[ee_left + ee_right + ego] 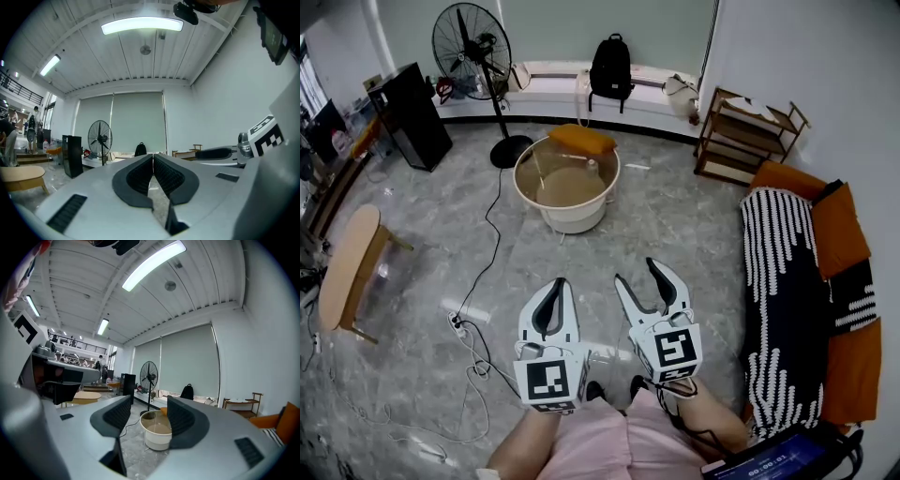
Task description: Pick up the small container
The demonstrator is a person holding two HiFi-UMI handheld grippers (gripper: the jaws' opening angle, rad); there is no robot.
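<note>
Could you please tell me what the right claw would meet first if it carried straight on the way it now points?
Probably the large white tub on the floor: the right gripper view frames it between the open jaws of the right claw, with only floor before it. Depth is unclear.

Lounge-like room with sofa [787,309], fan [471,42], wooden rack [748,131].

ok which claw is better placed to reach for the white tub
Probably right: the right claw is open, with the white tub framed between its jaws. The left claw is shut and its view misses the tub.
</note>
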